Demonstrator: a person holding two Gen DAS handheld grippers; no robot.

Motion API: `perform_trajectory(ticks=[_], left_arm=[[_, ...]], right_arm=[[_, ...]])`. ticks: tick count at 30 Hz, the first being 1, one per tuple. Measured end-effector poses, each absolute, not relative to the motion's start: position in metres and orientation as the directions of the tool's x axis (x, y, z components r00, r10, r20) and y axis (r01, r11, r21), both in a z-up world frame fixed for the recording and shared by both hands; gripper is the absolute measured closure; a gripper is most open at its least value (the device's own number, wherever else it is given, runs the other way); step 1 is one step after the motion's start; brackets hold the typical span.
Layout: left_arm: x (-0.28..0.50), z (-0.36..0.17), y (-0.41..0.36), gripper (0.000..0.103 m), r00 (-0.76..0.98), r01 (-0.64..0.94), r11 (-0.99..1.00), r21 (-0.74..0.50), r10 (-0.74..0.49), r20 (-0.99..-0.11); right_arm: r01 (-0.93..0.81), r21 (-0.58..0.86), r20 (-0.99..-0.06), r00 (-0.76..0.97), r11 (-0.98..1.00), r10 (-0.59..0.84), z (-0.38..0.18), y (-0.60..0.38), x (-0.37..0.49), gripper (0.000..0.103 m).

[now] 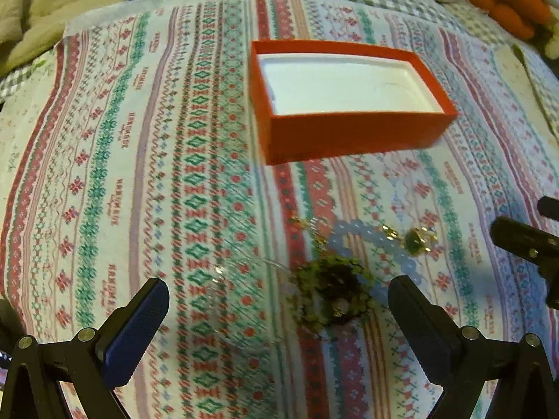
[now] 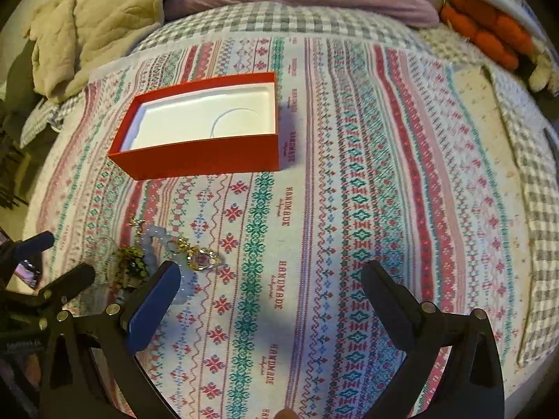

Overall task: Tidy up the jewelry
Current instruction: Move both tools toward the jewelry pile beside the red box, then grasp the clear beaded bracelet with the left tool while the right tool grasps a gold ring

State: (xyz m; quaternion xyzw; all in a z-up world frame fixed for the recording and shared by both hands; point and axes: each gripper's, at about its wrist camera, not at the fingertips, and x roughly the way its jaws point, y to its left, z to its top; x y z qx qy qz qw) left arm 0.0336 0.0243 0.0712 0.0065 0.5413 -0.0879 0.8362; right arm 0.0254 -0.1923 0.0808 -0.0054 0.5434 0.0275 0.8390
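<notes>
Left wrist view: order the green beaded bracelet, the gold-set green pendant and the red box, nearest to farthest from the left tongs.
1. Green beaded bracelet, just ahead, toward the right finger of the left tongs.
2. Gold-set green pendant, farther ahead and right, by the pale blue bead bracelet.
3. Red box, farthest, open, no jewelry visible inside.

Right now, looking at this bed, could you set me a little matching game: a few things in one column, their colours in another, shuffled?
Things:
1. box
2. box lining
3. bead bracelet
4. leafy bracelet

Colours:
A. pale blue
B. green
C. red
D. white

Pairs: 1-C, 2-D, 3-A, 4-B.

Both bracelets lie on the patterned cloth, in front of the open box, not in it.
</notes>
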Motion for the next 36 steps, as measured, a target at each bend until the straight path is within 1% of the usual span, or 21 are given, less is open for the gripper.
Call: perform_trajectory(ticks=[2,3,4,7,9,10,11,15,18,19,20,23,24,30,31,32,33,34,35,36], left_arm=[[0.04,0.07,0.029,0.002,0.388,0.158,0.984,-0.081,-0.137,-0.912],[0.042,0.069,0.032,0.003,0.38,0.158,0.984,-0.085,-0.14,-0.914],[0.045,0.068,0.035,0.005,0.37,0.157,0.983,-0.096,-0.149,-0.917],[0.05,0.062,0.042,0.008,0.325,0.157,0.977,-0.142,-0.187,-0.927],[0.052,0.057,0.045,0.013,0.294,0.161,0.972,-0.17,-0.211,-0.932],[0.052,0.054,0.046,0.019,0.284,0.162,0.97,-0.181,-0.221,-0.933],[0.052,0.051,0.048,0.022,0.271,0.162,0.968,-0.189,-0.228,-0.935],[0.049,0.04,0.05,0.027,0.235,0.18,0.965,-0.192,-0.231,-0.944],[0.047,0.03,0.049,0.029,0.211,0.194,0.963,-0.188,-0.228,-0.95],[0.047,0.027,0.049,0.033,0.206,0.193,0.964,-0.182,-0.222,-0.953],[0.047,0.024,0.05,0.041,0.204,0.192,0.966,-0.176,-0.214,-0.955],[0.047,0.02,0.053,0.052,0.205,0.19,0.97,-0.154,-0.193,-0.96],[0.047,0.02,0.054,0.053,0.205,0.192,0.97,-0.151,-0.19,-0.96],[0.044,0.018,0.054,0.072,0.227,0.211,0.974,-0.083,-0.132,-0.965],[0.045,0.017,0.056,0.078,0.234,0.21,0.975,-0.075,-0.125,-0.964],[0.046,0.018,0.055,0.086,0.238,0.21,0.975,-0.07,-0.121,-0.964],[0.046,0.018,0.056,0.09,0.242,0.207,0.976,-0.067,-0.117,-0.963],[0.046,0.018,0.058,0.096,0.246,0.204,0.977,-0.065,-0.115,-0.962],[0.047,0.018,0.06,0.101,0.249,0.2,0.978,-0.064,-0.114,-0.962],[0.046,0.018,0.062,0.102,0.254,0.195,0.979,-0.064,-0.113,-0.961]], right_arm=[[-0.06,0.032,-0.92,0.388,0.998,0.053,0.078,-0.193,0.03,0.001],[-0.068,0.042,-0.926,0.372,0.997,0.064,0.075,-0.193,0.032,0.004],[-0.072,0.082,-0.933,0.344,0.994,0.102,0.073,-0.193,0.035,0.007],[-0.088,0.141,-0.943,0.29,0.986,0.161,0.066,-0.192,0.039,0.012],[-0.098,0.176,-0.945,0.262,0.98,0.196,0.06,-0.191,0.041,0.016],[-0.099,0.184,-0.946,0.251,0.978,0.203,0.058,-0.191,0.042,0.018],[-0.101,0.197,-0.946,0.242,0.975,0.216,0.056,-0.19,0.043,0.019],[-0.103,0.225,-0.948,0.207,0.969,0.242,0.048,-0.19,0.045,0.025],[-0.111,0.241,-0.946,0.195,0.964,0.259,0.045,-0.186,0.044,0.027],[-0.114,0.242,-0.947,0.191,0.964,0.26,0.044,-0.184,0.045,0.028],[-0.117,0.243,-0.946,0.188,0.963,0.262,0.042,-0.182,0.046,0.029],[-0.122,0.243,-0.948,0.178,0.962,0.262,0.038,-0.178,0.047,0.032],[-0.121,0.241,-0.95,0.175,0.963,0.26,0.036,-0.177,0.047,0.033],[-0.121,0.249,-0.949,0.165,0.961,0.267,0.029,-0.171,0.051,0.039],[-0.122,0.254,-0.948,0.167,0.959,0.272,0.028,-0.17,0.051,0.039],[-0.124,0.257,-0.946,0.17,0.958,0.276,0.028,-0.168,0.052,0.039],[-0.126,0.257,-0.945,0.173,0.958,0.276,0.028,-0.166,0.053,0.04],[-0.129,0.257,-0.945,0.175,0.958,0.277,0.027,-0.165,0.054,0.041],[-0.133,0.258,-0.944,0.177,0.957,0.279,0.027,-0.163,0.055,0.042],[-0.136,0.256,-0.944,0.179,0.957,0.278,0.026,-0.161,0.056,0.046]])
